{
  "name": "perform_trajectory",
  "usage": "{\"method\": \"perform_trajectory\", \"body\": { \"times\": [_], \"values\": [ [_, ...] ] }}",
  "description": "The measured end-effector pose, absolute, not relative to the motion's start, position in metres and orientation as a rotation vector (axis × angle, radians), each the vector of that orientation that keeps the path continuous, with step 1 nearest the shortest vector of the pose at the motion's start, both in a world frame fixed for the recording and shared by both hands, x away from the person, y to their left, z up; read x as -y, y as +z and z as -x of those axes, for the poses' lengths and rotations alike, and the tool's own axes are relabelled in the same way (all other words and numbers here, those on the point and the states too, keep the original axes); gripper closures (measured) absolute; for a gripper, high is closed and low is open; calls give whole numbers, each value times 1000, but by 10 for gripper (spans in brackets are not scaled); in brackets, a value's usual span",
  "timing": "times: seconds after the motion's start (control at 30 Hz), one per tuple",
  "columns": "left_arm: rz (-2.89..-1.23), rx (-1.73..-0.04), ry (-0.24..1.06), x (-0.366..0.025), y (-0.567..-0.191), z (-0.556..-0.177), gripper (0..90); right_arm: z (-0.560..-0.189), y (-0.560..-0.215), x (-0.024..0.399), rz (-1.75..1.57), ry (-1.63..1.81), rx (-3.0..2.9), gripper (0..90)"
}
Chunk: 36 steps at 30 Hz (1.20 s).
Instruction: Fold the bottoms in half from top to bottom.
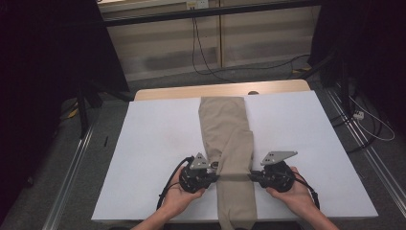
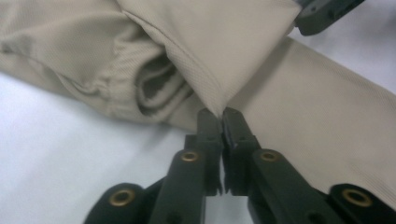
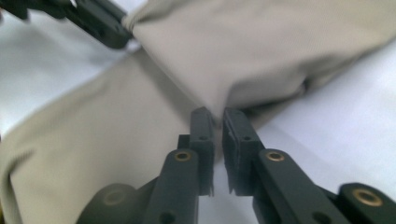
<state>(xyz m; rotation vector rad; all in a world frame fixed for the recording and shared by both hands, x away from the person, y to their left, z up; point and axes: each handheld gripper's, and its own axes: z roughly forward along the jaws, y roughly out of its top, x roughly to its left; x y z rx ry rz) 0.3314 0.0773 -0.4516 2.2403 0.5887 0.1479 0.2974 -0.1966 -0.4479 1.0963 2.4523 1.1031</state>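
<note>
High view, lower centre of the frame: the left gripper (image 1: pixel 216 178) and the right gripper (image 1: pixel 251 177) face each other across a folded pair of beige trousers (image 1: pixel 229 139), each held in a hand whose forearm is cut off by the bottom edge. Their jaw tips are too small and dark here to read.

Left gripper view settles it for that side: the left gripper (image 2: pixel 221 113) has its jaws nearly together at centre frame, pinching the pointed corner of a lifted fold of the trousers (image 2: pixel 205 42). Upper right of that frame, a dark tip of the right gripper (image 2: pixel 306 21) touches the same fold's far corner, mostly cut off by the edge.

Right gripper view mirrors this: the right gripper (image 3: pixel 217 116) stands with a slim gap lower down between its jaws, while the tips nip the cloth edge at centre frame. How deep the fabric (image 3: pixel 261 46) sits between them is hidden by the fold itself. Upper left, the left gripper (image 3: pixel 122 29) clamps the opposite corner, blurred.

Outward, the trousers run as a long strip up the middle of the white table cover (image 1: pixel 153 143), their near end hanging over the bottom edge. Beyond, a strip of wooden tabletop (image 1: pixel 167 93) shows, then dim floor with trailing cables (image 1: pixel 201 52).
</note>
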Motion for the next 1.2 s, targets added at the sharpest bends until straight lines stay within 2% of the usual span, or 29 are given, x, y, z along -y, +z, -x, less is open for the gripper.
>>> {"method": "perform_trajectory", "body": {
  "times": [0.07, 0.13, 0.2, 0.33, 0.47, 0.57, 0.63, 0.67, 0.7, 0.77, 0.87, 1.2],
  "values": [
    [-2239, -565, 128, -81, -448, -327, 813, -295, -447, 199, -1113, 1099, -2451, 726],
    [-2207, -552, 136, -84, -442, -326, 789, -296, -441, 204, -1117, 1135, -2410, 688],
    [-2168, -574, 158, -84, -434, -331, 725, -304, -434, 208, -1142, 1157, -2358, 680],
    [-2093, -628, 225, -71, -423, -360, 629, -340, -429, 213, -1178, 1152, -2271, 686],
    [-2091, -682, 227, -50, -426, -397, 501, -375, -437, 211, -1253, 1130, -2231, 591],
    [-2139, -716, 212, -36, -436, -412, 468, -393, -446, 207, -1301, 1114, -2223, 509],
    [-2178, -720, 192, -31, -443, -416, 497, -399, -453, 202, -1300, 1067, -2226, 513],
    [-2183, -713, 187, -30, -446, -415, 587, -401, -457, 201, -1303, 1044, -2232, 555],
    [-2188, -698, 183, -30, -447, -414, 724, -402, -461, 201, -1308, 1047, -2239, 633],
    [-2165, -697, 181, -32, -444, -411, 855, -400, -459, 202, -1289, 1071, -2235, 823],
    [-2127, -670, 188, -39, -434, -402, 876, -394, -448, 205, -1268, 1117, -2206, 895],
    [-2084, -555, 181, -62, -419, -345, 876, -349, -425, 204, -1157, 1269, -2234, 900]
  ]
}}
